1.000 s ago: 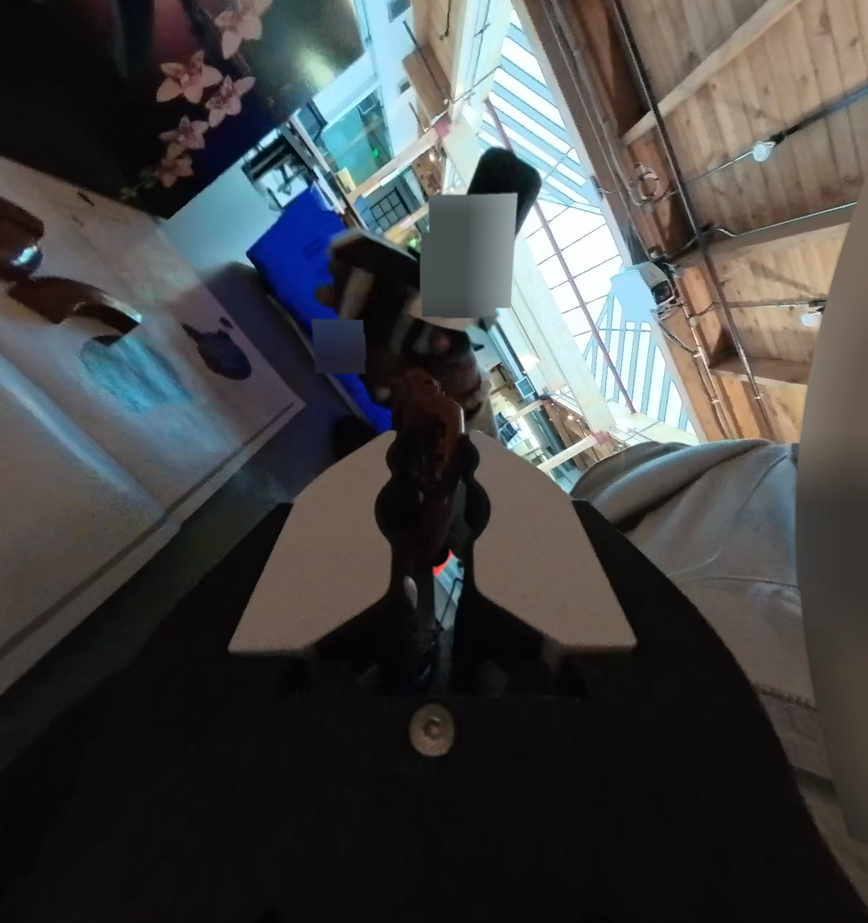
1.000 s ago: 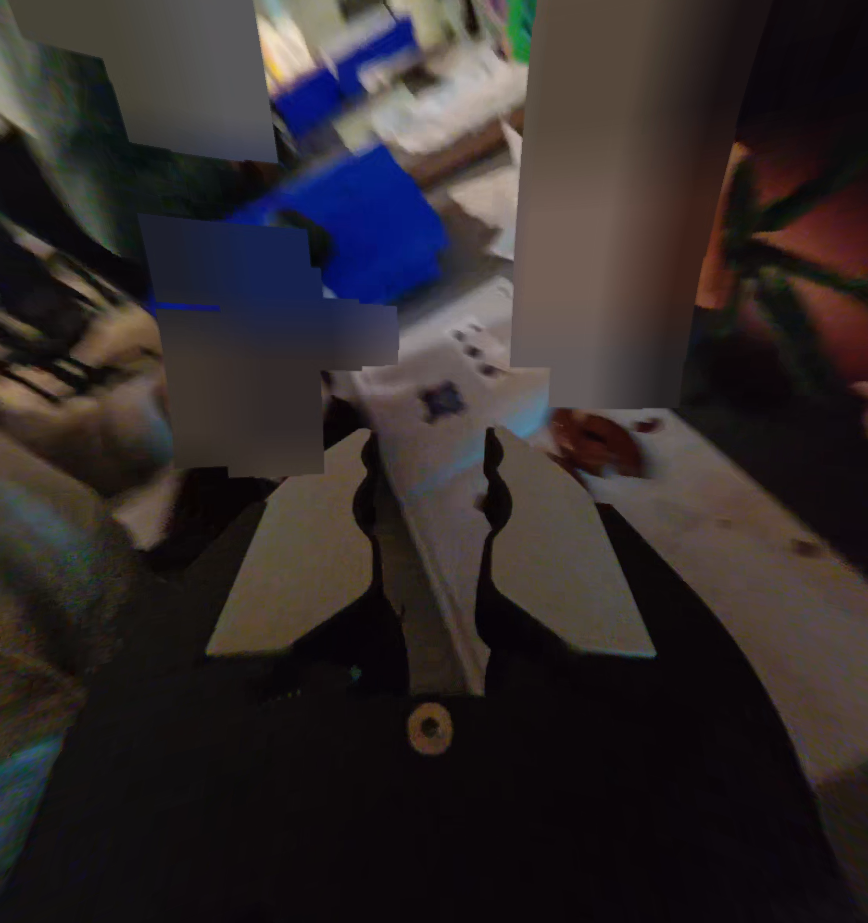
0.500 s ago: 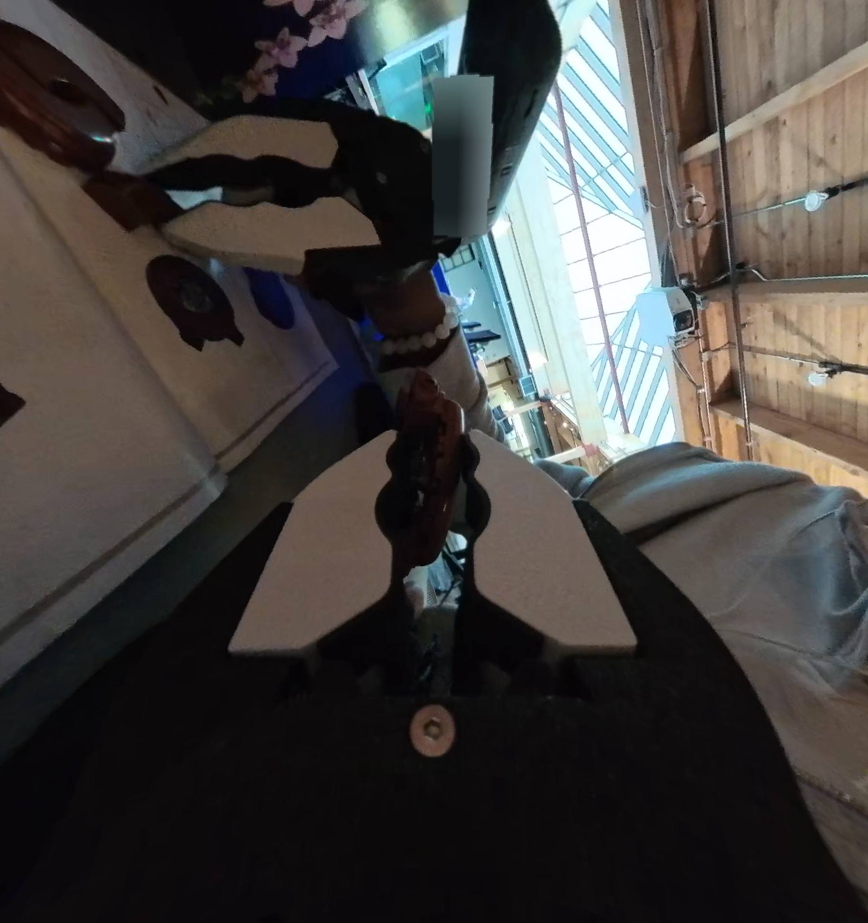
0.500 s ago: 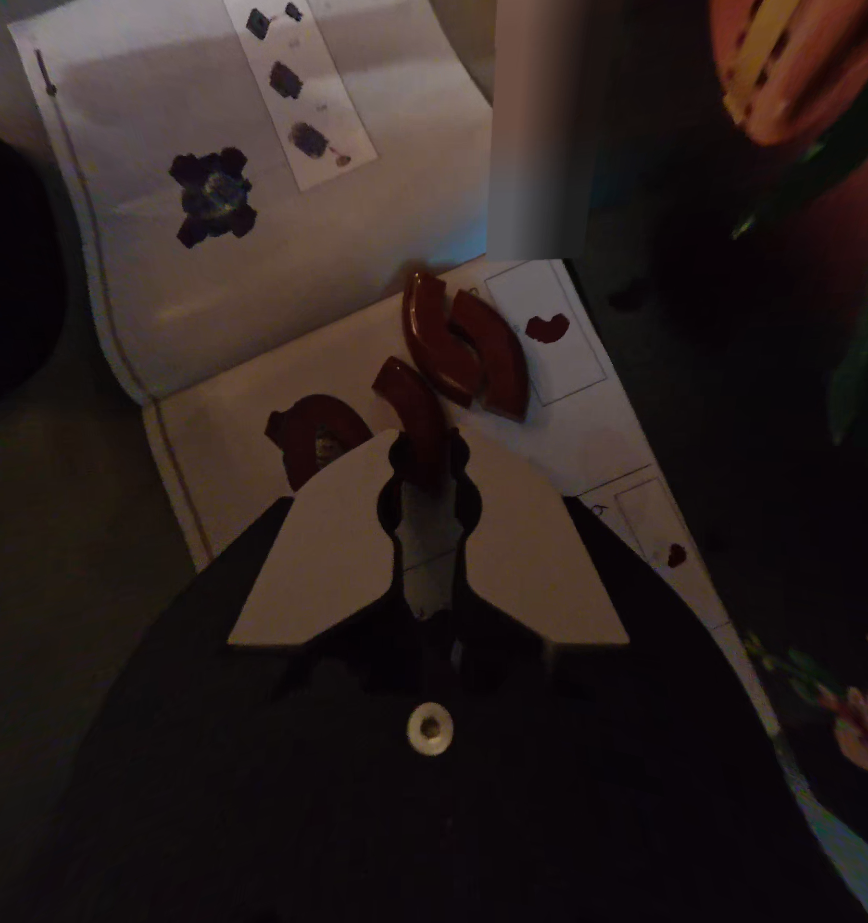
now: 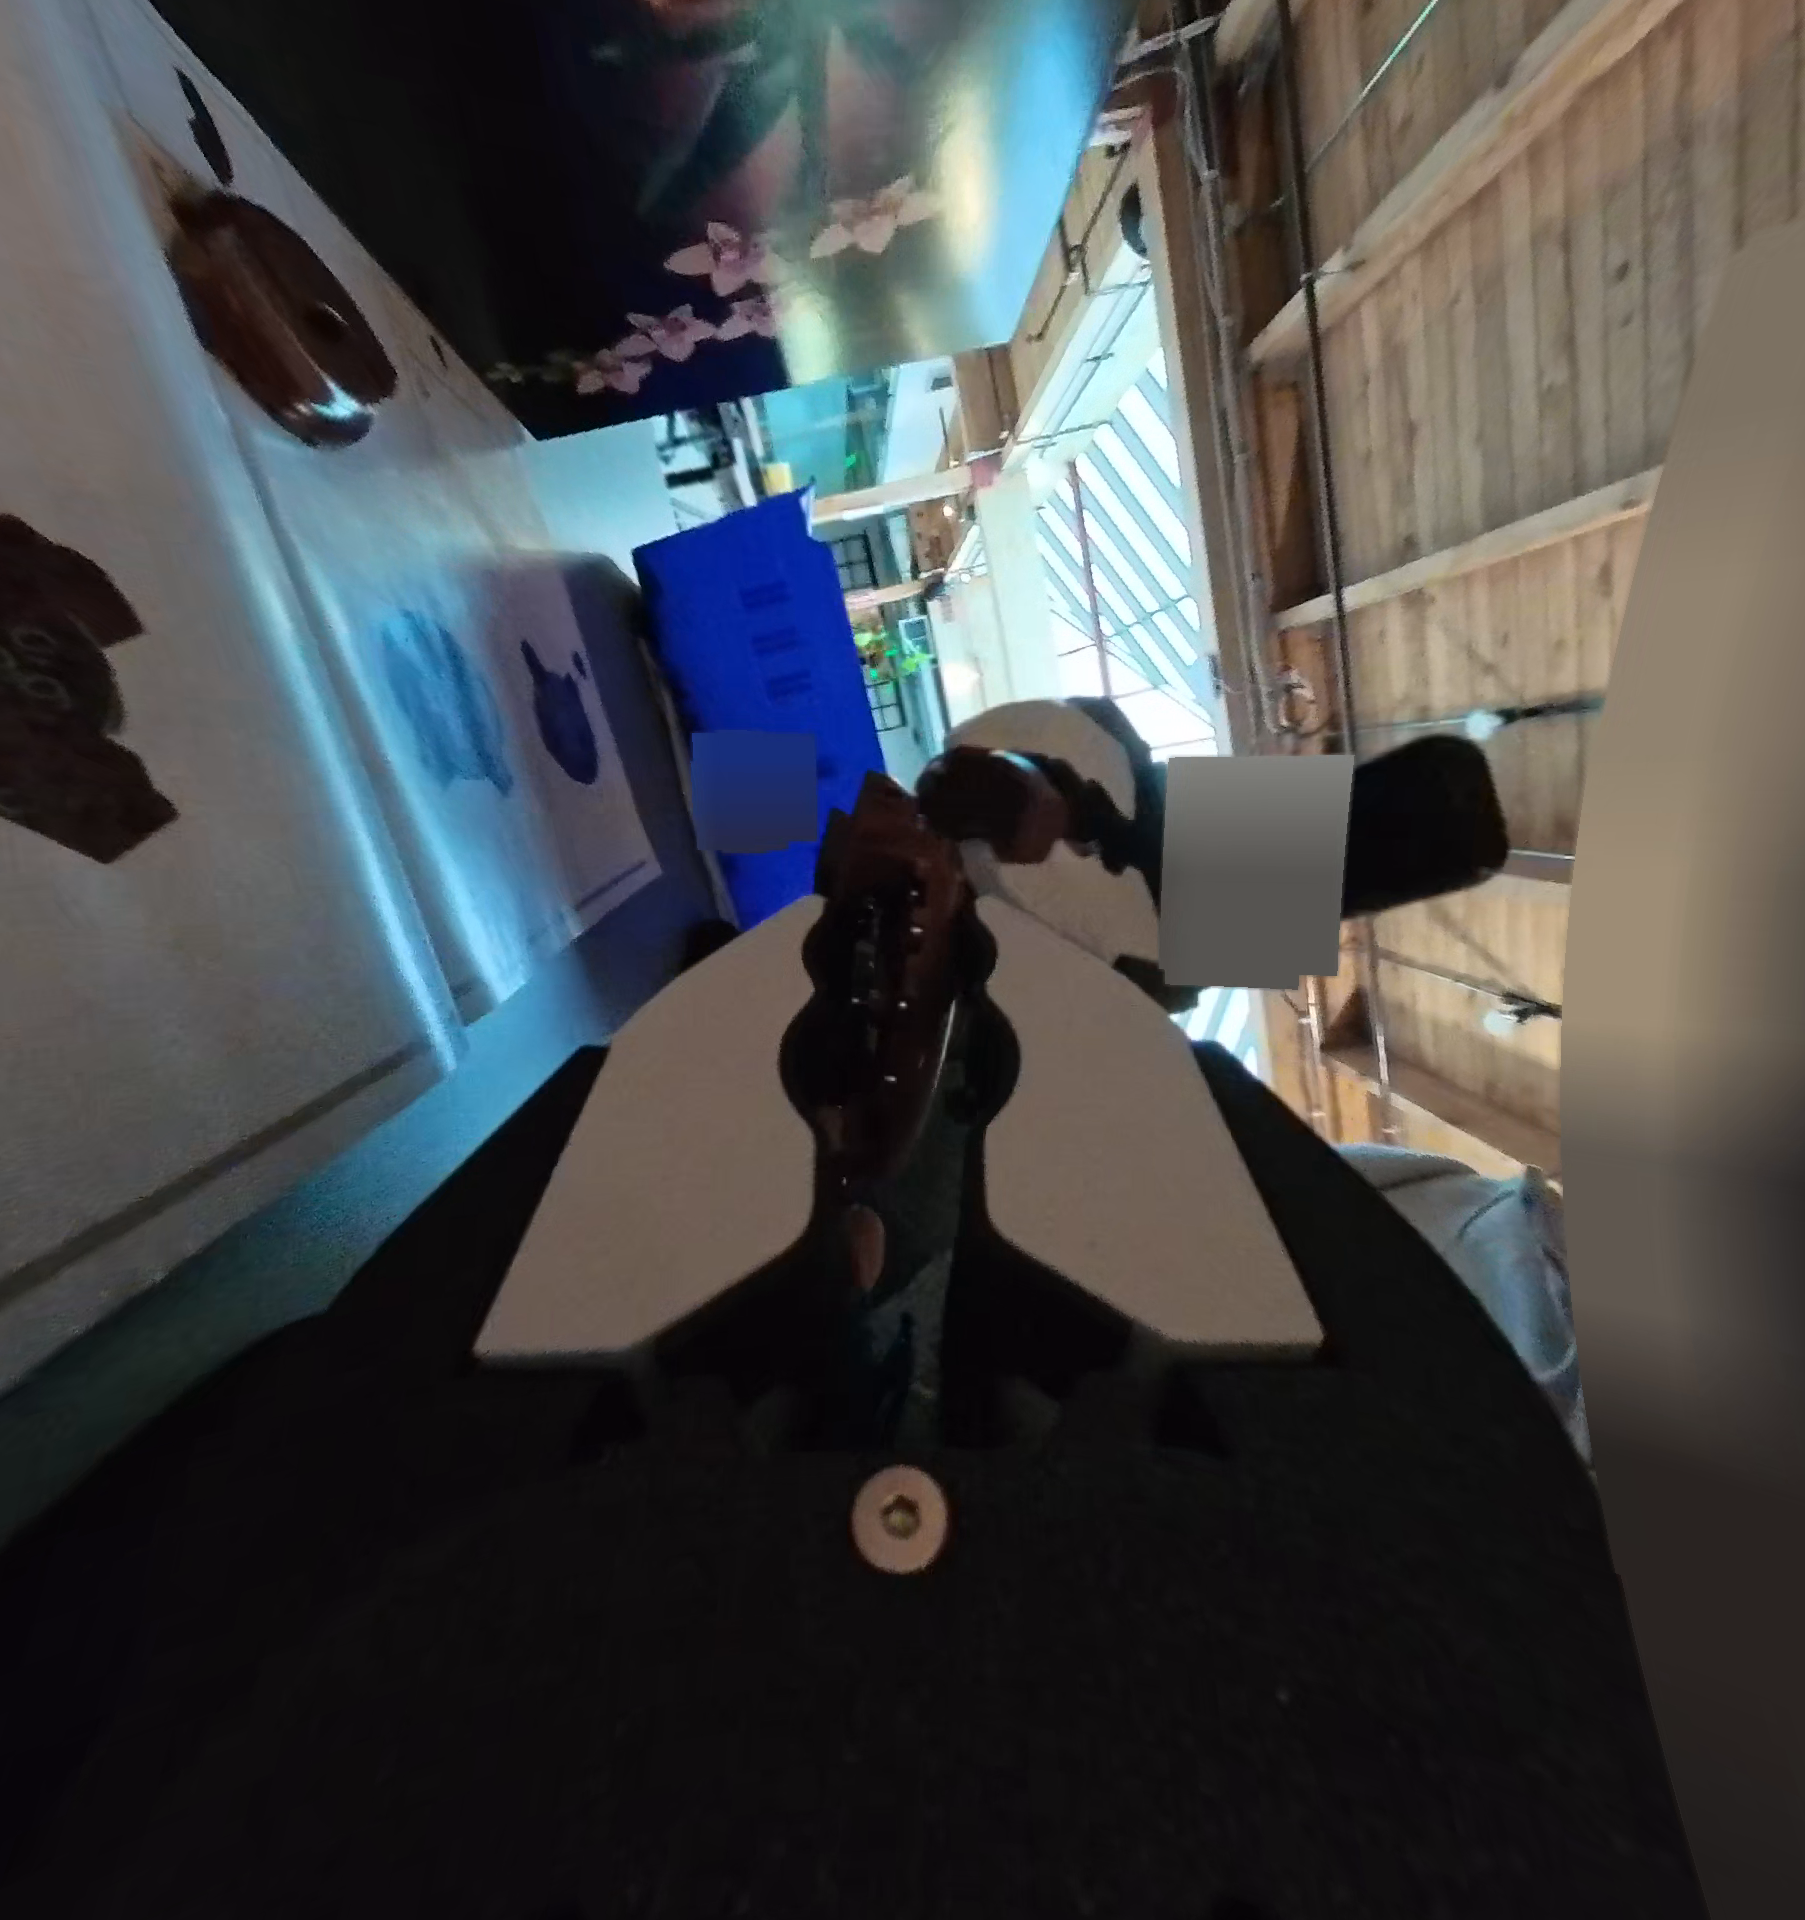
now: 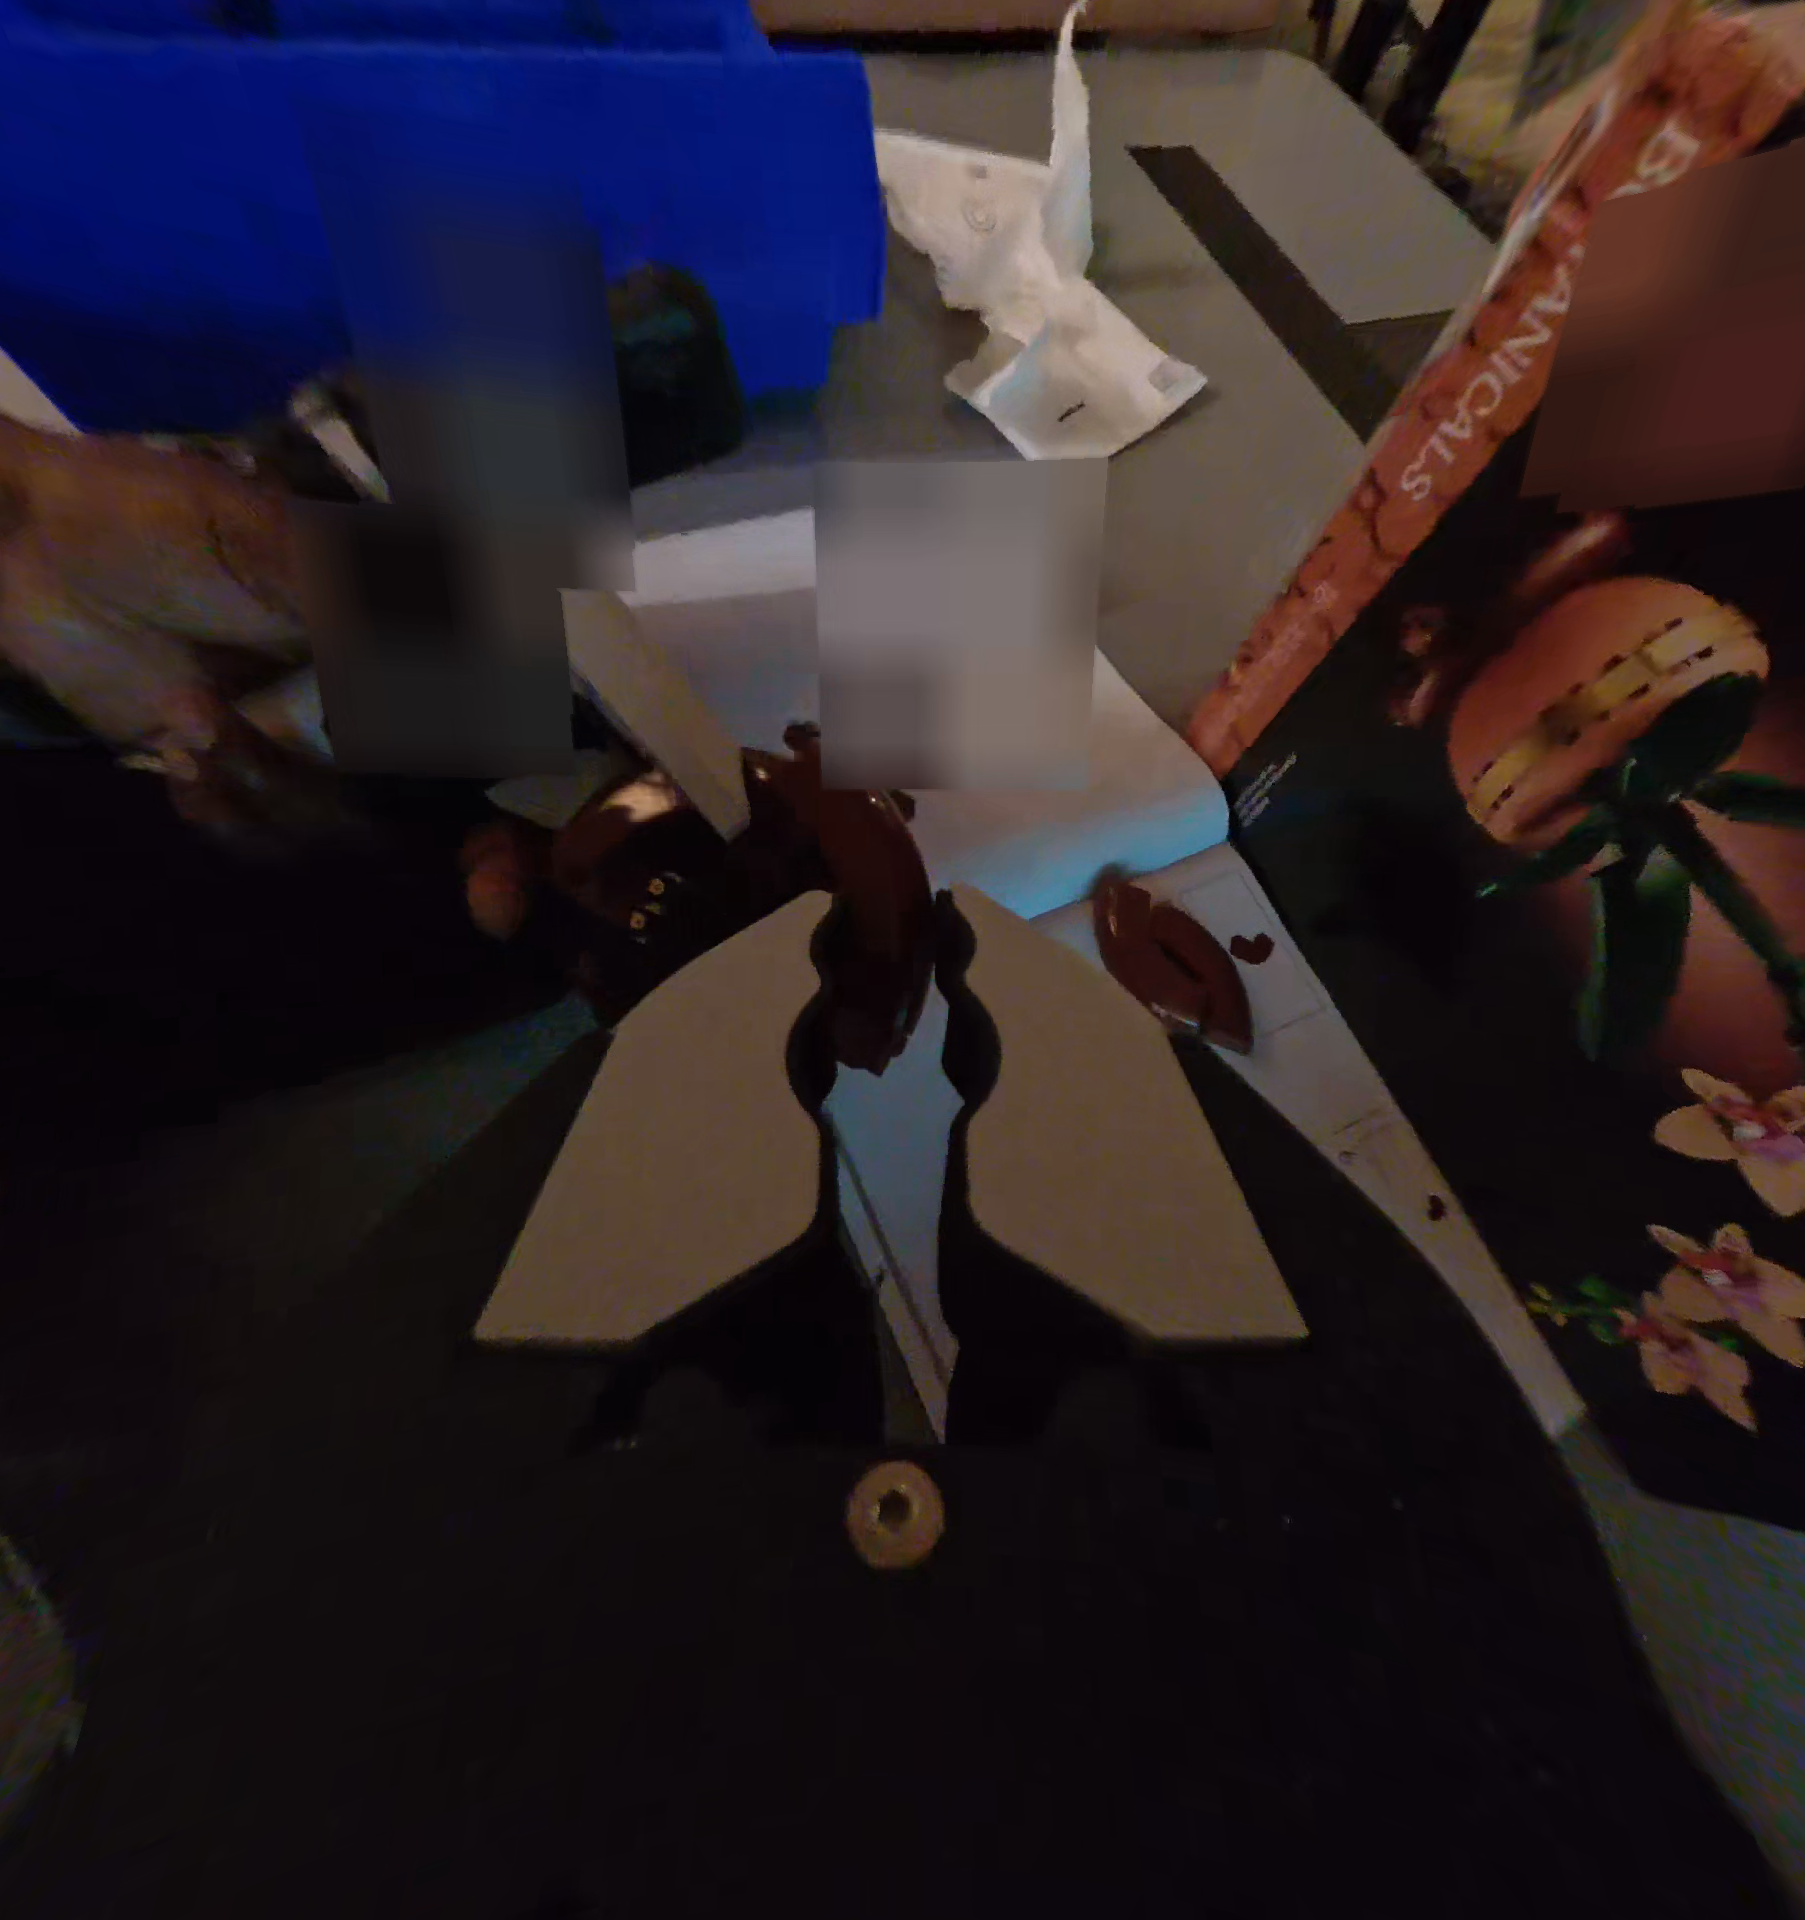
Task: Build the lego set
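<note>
Left wrist view: the left tongs (image 5: 893, 935) are clamped on a dark reddish-brown brick assembly (image 5: 882, 914) with small studs, whose tip pokes out past the white fingers (image 5: 690, 1122). Just beyond it the right tongs (image 5: 1033, 821) come in from the right, gripping a curved brown piece (image 5: 991, 810) that is touching or nearly touching the assembly's tip; the blur makes it hard to say which. The scene is turned on its side. An open instruction booklet (image 5: 254, 779) fills the left, with a round brown part (image 5: 285, 322) lying on it. A blue bin (image 5: 752, 665) stands behind the tongs, and wooden ceiling boards (image 5: 1449, 416) fill the right.

Right wrist view: the right tongs (image 6: 882, 935) pinch the curved brown piece (image 6: 877, 935) between their pads. Its upper end reaches the brick assembly (image 6: 773, 790) held in the left tongs (image 6: 690, 748), which enter from the left with a hand (image 6: 98, 582) behind them. Two more curved brown pieces (image 6: 1173, 966) lie just to the right on the booklet (image 6: 1064, 852). A dark flower-printed box (image 6: 1604, 935) closes off the right side, the blue bin (image 6: 358, 187) the far left. Crumpled white packaging (image 6: 1043, 312) lies on the grey worktop (image 6: 1293, 187) beyond, where there is open surface.
</note>
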Tool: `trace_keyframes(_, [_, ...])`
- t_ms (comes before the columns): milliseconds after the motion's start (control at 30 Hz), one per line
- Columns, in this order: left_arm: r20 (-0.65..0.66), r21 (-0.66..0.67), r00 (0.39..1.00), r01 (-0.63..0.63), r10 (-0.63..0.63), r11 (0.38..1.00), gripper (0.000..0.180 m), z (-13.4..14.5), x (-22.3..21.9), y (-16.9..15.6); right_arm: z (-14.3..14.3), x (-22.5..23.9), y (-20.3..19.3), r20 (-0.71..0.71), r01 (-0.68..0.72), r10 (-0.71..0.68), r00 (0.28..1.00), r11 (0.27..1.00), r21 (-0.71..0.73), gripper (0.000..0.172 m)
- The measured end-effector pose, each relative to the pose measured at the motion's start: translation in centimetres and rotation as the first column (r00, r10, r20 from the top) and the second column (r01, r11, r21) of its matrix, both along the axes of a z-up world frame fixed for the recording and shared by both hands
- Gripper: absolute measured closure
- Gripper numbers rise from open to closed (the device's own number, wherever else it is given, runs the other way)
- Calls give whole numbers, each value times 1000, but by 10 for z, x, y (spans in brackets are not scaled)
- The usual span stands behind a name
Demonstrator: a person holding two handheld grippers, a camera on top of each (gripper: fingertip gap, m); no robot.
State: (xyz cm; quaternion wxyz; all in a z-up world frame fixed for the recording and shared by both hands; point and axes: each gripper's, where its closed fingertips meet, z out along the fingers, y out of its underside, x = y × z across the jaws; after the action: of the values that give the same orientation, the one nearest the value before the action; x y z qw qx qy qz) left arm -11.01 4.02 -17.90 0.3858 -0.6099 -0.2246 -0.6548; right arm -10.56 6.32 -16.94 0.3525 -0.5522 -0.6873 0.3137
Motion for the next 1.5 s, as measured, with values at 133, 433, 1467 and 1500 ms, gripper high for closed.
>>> trace_keyframes(133, [25, -3, 1000, -6, 6, 1000, 160, 0, -3, -1, -7, 0, -2, 33, 6, -9, 999, 997, 80, 158])
trace_keyframes(433, [19, -12, 1000, 5, -5, 1000, 160, -1, 0, 0, -7, -3, -3, 93, 15, -36, 995, 975, 222, 158])
trace_keyframes(1467, [92, -15, 995, 33, -32, 999, 160, 0, -3, -1, -11, -5, -5, 181, 7, -29, 983, 993, 117, 153])
trace_keyframes(1500, [94, -18, 995, 34, -32, 999, 160, 0, -3, -1, -12, -5, -5, 187, 17, -39, 982, 993, 115, 153])
